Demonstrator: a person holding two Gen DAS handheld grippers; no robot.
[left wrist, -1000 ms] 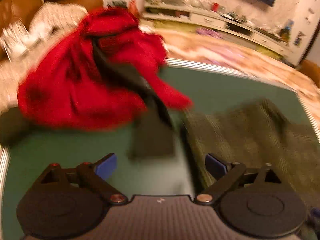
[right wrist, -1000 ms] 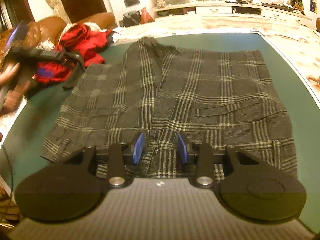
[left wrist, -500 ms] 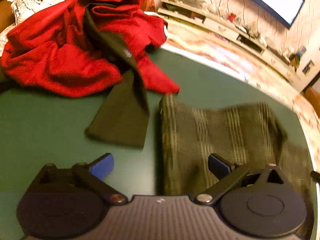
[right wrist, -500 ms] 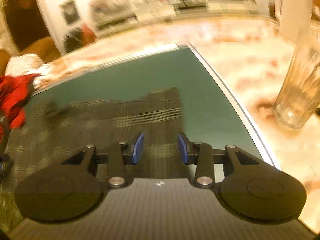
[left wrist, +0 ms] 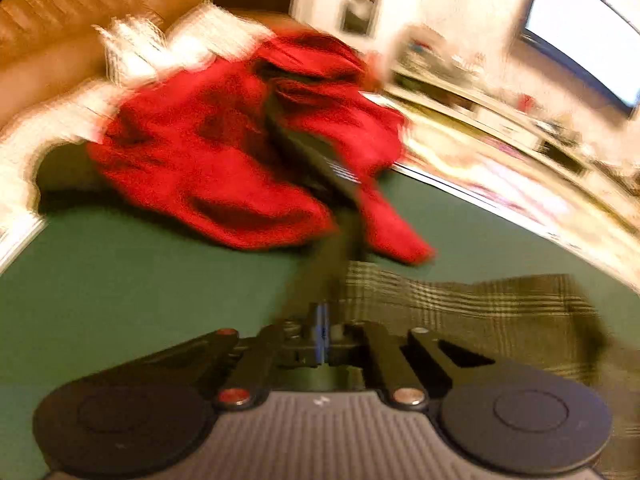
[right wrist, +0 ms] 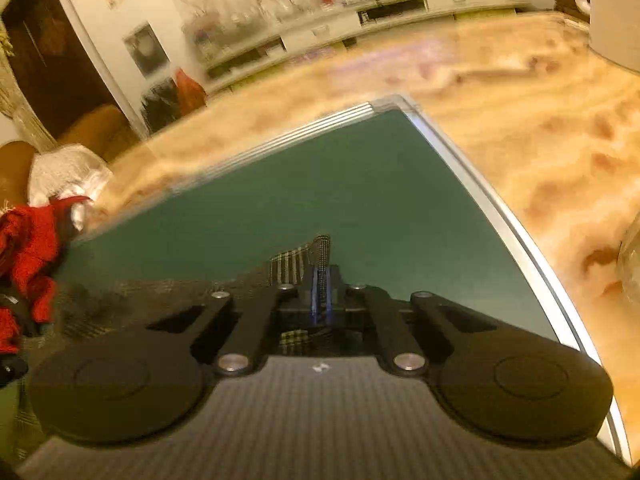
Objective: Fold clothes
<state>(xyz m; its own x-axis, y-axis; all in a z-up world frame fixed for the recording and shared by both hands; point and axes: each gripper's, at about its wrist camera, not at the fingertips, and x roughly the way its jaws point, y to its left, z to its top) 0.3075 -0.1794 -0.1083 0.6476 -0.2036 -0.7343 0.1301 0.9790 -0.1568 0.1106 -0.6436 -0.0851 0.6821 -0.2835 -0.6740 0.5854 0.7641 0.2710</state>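
Dark plaid shorts [left wrist: 472, 304] lie on the green table [left wrist: 140, 288]. In the left wrist view my left gripper [left wrist: 322, 330] is shut at the shorts' left edge; the frame is blurred, and cloth between the pads is hard to make out. In the right wrist view my right gripper [right wrist: 321, 292] is shut on a corner of the plaid shorts [right wrist: 298, 264], and a tip of cloth sticks up above the pads. The rest of the shorts trails left and under the gripper.
A heap of red and dark clothes [left wrist: 240, 152] lies at the table's far left, also seen in the right wrist view [right wrist: 28, 248]. The table's metal rim [right wrist: 500, 204] borders a marble floor. A glass [right wrist: 630, 264] stands at the right.
Both grippers have closed from open. The left one came down at the shorts' left edge, the right one took hold of the shorts' right corner.
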